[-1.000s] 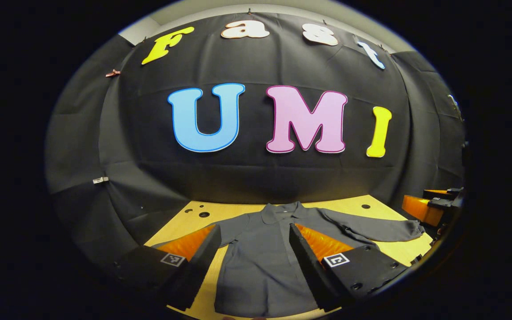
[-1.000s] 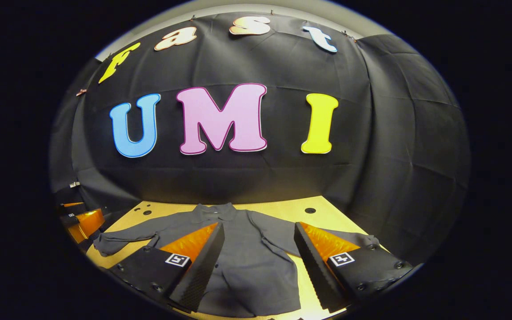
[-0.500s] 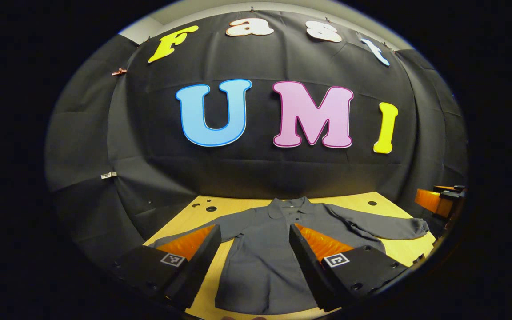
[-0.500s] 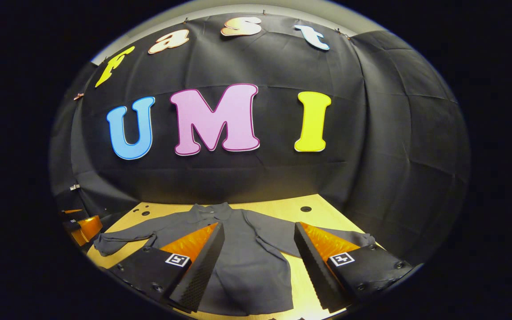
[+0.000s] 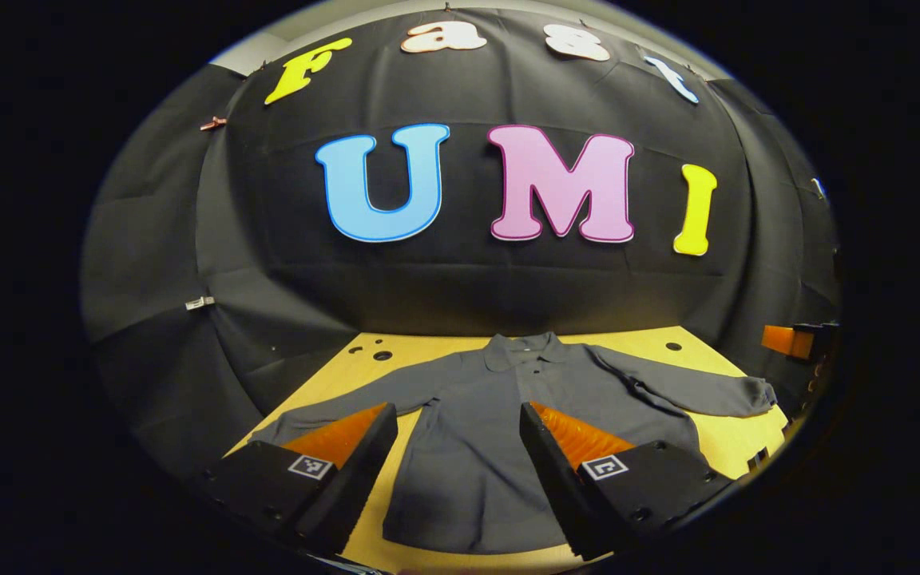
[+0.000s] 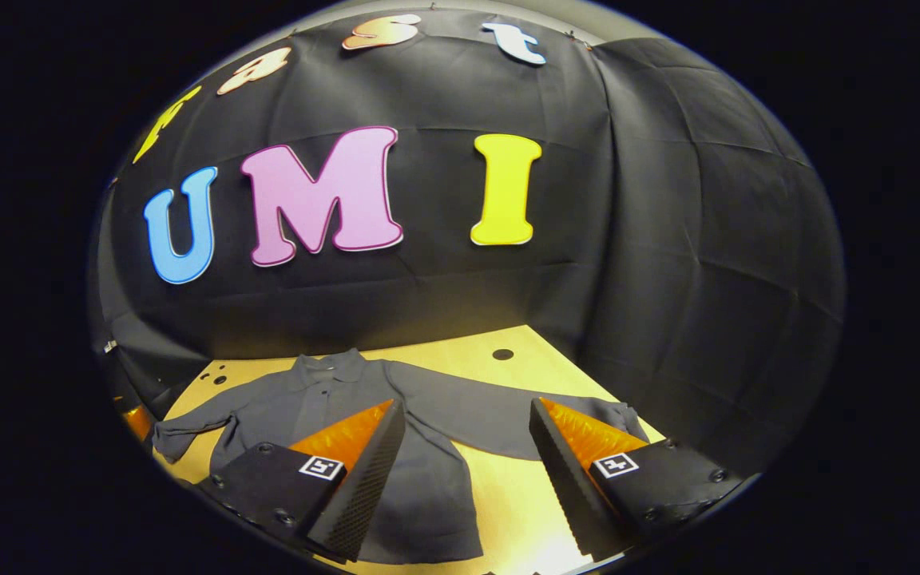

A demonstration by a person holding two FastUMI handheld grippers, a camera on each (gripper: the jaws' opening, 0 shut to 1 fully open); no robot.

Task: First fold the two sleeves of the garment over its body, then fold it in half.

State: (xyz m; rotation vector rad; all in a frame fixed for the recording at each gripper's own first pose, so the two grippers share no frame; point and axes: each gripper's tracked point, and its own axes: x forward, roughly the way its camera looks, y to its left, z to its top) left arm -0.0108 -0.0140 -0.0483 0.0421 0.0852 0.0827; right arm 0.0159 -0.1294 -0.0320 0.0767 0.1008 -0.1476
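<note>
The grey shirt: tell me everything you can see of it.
The grey shirt is a dark, soft-looking long-sleeved garment with a collar and a short placket. It lies flat, front up, on the wooden table, collar toward the booth wall, hem nearest the cameras. Both sleeves are spread outward, unfolded: one ends rumpled near the table edge, the other runs opposite. Neither gripper touches it.

Dark grey collared shirt [image 5: 468,431] lies flat, front up, sleeves spread wide, nothing folded yet. It sits below and ahead of the left gripper [image 5: 452,415]; the right gripper [image 6: 468,411] hangs over its right sleeve [image 6: 500,415].
</note>
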